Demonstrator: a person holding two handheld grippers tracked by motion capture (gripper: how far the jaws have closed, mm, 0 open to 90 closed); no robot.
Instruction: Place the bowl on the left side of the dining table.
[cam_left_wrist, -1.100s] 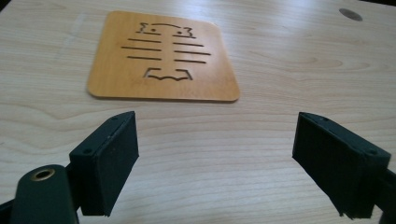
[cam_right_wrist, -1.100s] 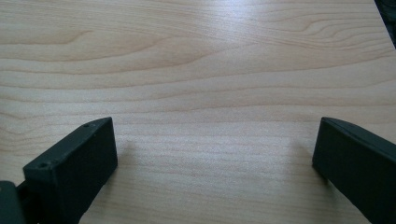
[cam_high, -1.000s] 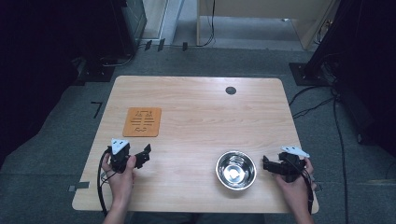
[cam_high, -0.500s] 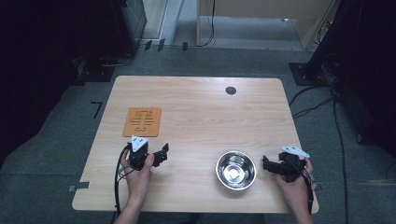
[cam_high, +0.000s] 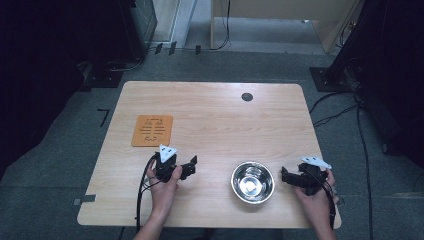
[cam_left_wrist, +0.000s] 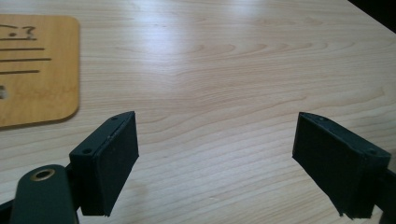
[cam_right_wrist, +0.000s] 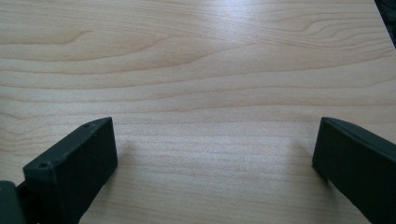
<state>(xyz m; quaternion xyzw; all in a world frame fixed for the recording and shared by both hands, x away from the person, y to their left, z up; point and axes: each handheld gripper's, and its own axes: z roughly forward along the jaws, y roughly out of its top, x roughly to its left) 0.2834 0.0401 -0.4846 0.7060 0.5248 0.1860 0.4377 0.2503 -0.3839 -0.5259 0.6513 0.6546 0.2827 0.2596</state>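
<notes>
On the near half of the table (cam_high: 210, 115), high view: left gripper (cam_high: 187, 167) has slid right and inward over the last second, closing on the steel bowl (cam_high: 252, 181); right gripper (cam_high: 286, 176) hasn't moved, just beside the bowl's right rim. Bowl upright, empty, untouched. Looks like a two-sided approach. Orange mat (cam_high: 152, 130) well apart, far left. Dark room, cables on grey floor.

Left gripper view: jaws spread wide, nothing between, mat corner (cam_left_wrist: 32, 70) at left.

Right gripper view: jaws released too, bare light wood grain.
</notes>
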